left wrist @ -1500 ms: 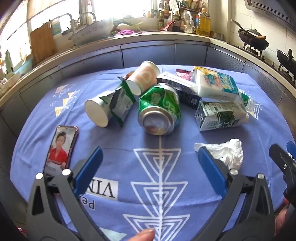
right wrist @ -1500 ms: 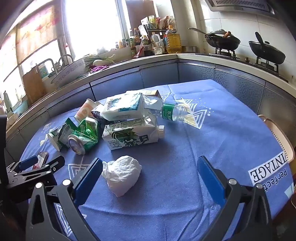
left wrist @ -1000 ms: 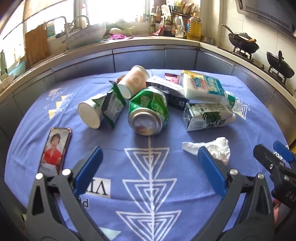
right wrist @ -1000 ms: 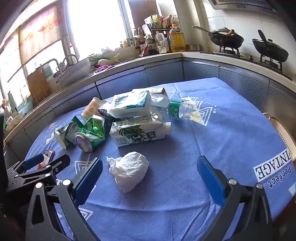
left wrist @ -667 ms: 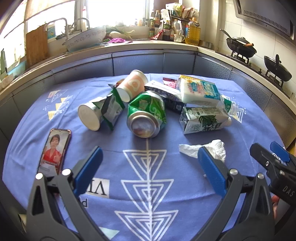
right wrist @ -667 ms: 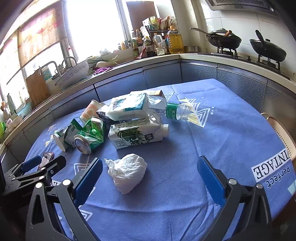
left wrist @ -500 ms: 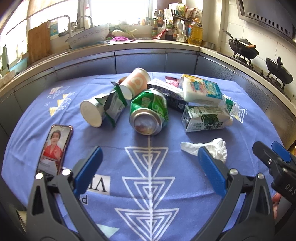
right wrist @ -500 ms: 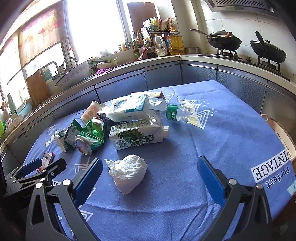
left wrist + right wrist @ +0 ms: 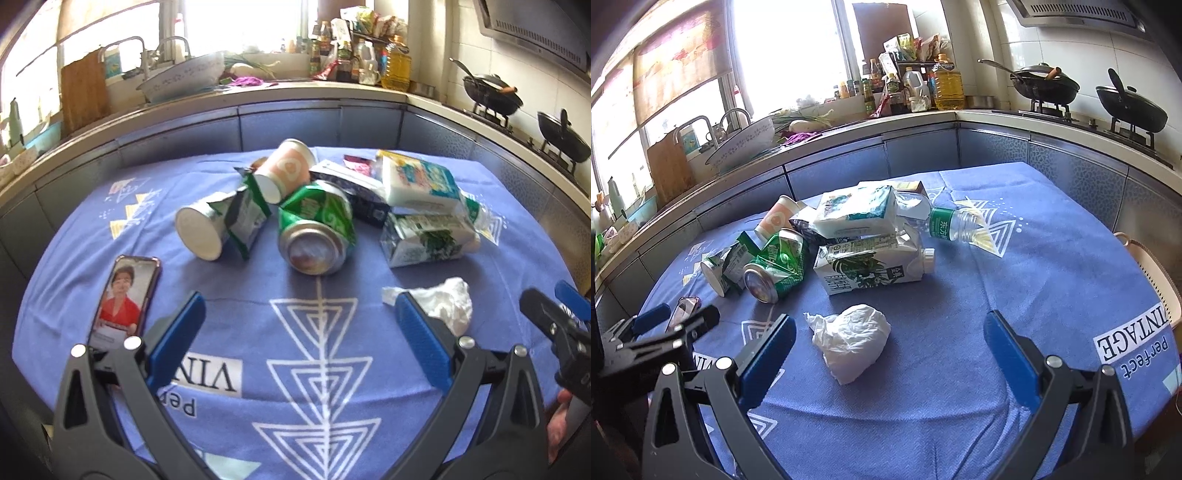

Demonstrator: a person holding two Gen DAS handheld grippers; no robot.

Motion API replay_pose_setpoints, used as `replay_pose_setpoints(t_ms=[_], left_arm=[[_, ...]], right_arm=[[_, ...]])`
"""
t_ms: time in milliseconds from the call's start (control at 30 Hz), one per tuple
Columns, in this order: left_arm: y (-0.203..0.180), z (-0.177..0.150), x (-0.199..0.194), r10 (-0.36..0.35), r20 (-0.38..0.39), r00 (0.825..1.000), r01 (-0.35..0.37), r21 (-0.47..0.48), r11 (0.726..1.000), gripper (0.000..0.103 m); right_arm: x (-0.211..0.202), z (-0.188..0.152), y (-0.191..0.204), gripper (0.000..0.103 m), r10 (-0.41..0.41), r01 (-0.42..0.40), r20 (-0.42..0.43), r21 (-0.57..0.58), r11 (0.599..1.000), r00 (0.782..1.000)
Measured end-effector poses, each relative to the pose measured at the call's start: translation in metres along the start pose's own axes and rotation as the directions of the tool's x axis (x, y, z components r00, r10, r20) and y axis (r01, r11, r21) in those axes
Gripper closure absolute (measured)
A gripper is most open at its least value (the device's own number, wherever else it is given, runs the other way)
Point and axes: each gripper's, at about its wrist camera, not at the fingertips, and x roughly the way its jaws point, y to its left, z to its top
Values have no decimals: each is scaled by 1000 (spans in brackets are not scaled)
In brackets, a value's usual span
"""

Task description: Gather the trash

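Trash lies heaped mid-table: a crushed green can (image 9: 317, 236) (image 9: 777, 267), a white cup (image 9: 201, 232) on its side, an orange paper cup (image 9: 286, 170), a green milk carton (image 9: 424, 240) (image 9: 871, 267), a white-and-teal pack (image 9: 417, 181) (image 9: 855, 214) and a clear bottle (image 9: 955, 227). A crumpled white tissue (image 9: 443, 304) (image 9: 851, 338) lies nearest. My left gripper (image 9: 301, 325) is open and empty, short of the can. My right gripper (image 9: 888, 345) is open and empty, with the tissue between its fingers' line.
A phone (image 9: 125, 299) lies at the table's left, screen up. The blue tablecloth (image 9: 317, 332) covers a round table. Kitchen counters (image 9: 295, 96) curve behind with bottles, a bowl and woks. A chair back (image 9: 1156, 273) stands at the table's right edge.
Both grippers have drifted only slightly; the view has shifted a little closer to the trash pile. Nothing was taken hold of or moved.
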Motion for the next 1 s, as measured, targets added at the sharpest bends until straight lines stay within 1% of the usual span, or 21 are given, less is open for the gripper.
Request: replay_pose_setpoints(t_ms=[67, 100, 233, 333, 433, 700, 1000], left_arm=[[9, 6, 0, 15, 17, 1000, -15, -33, 999, 5], [11, 9, -1, 21, 28, 999, -20, -33, 999, 5], [5, 12, -2, 32, 45, 998, -32, 6, 999, 5], [-2, 12, -2, 24, 43, 999, -26, 34, 999, 5], [-6, 11, -3, 24, 46, 999, -26, 47, 999, 5], [-10, 12, -6, 38, 67, 997, -42, 59, 997, 5], [-12, 12, -12, 51, 106, 993, -60, 78, 995, 5]], right_arm=[[-3, 1, 4, 5, 1, 0, 13, -20, 1000, 1000], [-4, 1, 5, 6, 2, -2, 20, -27, 1000, 1000], [-3, 1, 10, 12, 8, -7, 22, -44, 999, 1000], [0, 0, 10, 13, 13, -13, 6, -43, 999, 1000], [0, 0, 10, 14, 12, -11, 10, -44, 999, 1000], [0, -1, 7, 15, 10, -10, 11, -35, 999, 1000], [-4, 1, 6, 15, 9, -8, 34, -32, 999, 999]])
